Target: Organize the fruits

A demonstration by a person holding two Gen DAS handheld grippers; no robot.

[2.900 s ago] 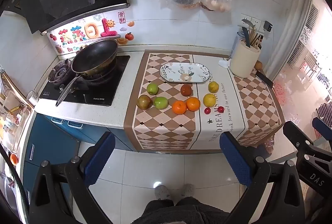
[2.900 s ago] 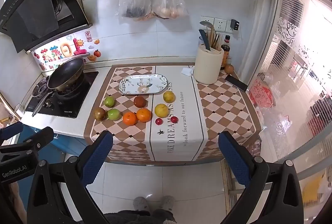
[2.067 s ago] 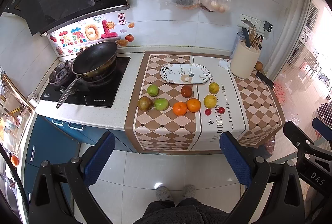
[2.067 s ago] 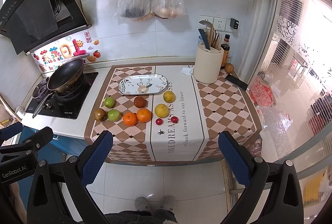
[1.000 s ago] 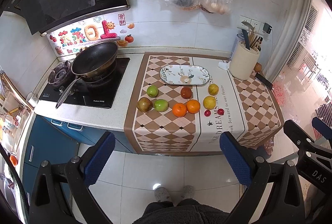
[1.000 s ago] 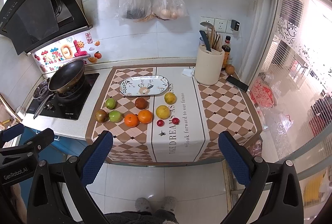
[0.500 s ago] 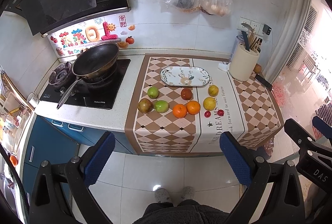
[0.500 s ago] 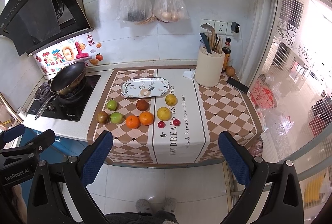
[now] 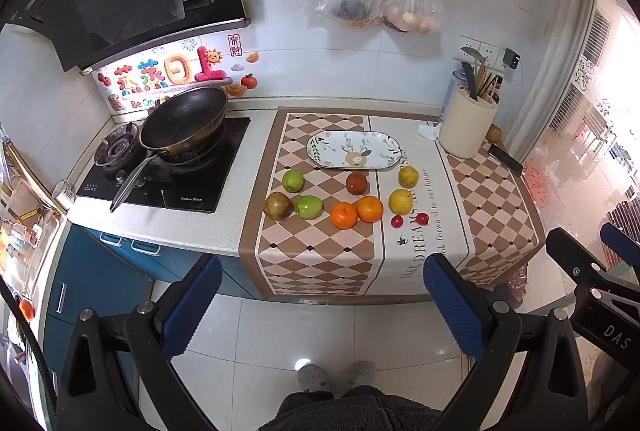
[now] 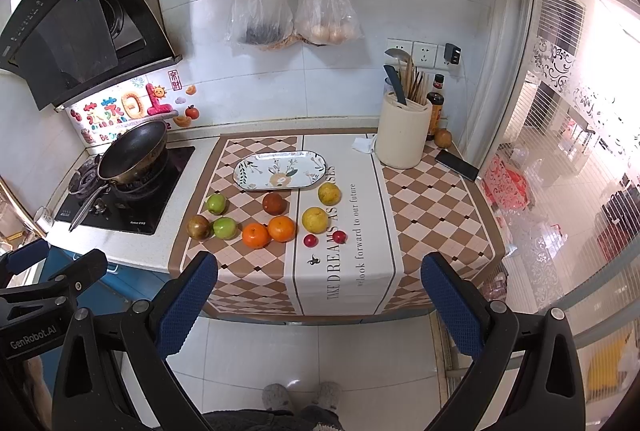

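Several fruits lie on a checked cloth (image 9: 316, 251) on the counter: two green apples (image 9: 308, 206), a brownish pear (image 9: 277, 205), two oranges (image 9: 343, 215), a dark red fruit (image 9: 356, 183), two yellow citrus (image 9: 401, 200) and two small red fruits (image 9: 397, 221). An oval patterned plate (image 9: 353, 149) lies bare behind them. My left gripper (image 9: 322, 307) and right gripper (image 10: 320, 305) both hang open above the floor, well short of the counter's front edge, holding nothing. The same oranges (image 10: 281, 228) and plate (image 10: 280, 170) appear in the right wrist view.
A wok (image 9: 184, 119) sits on the hob at the left. A cream utensil holder (image 9: 467, 127), a bottle (image 10: 436, 103) and a phone (image 10: 457, 159) stand at the back right. Two plastic bags (image 10: 296, 11) and scissors hang on the wall. A person's feet (image 9: 336, 377) show below.
Both views have risen and tilted slightly, so the counter sits a little lower in frame. Fruits and plate have not moved; both grippers stay open.
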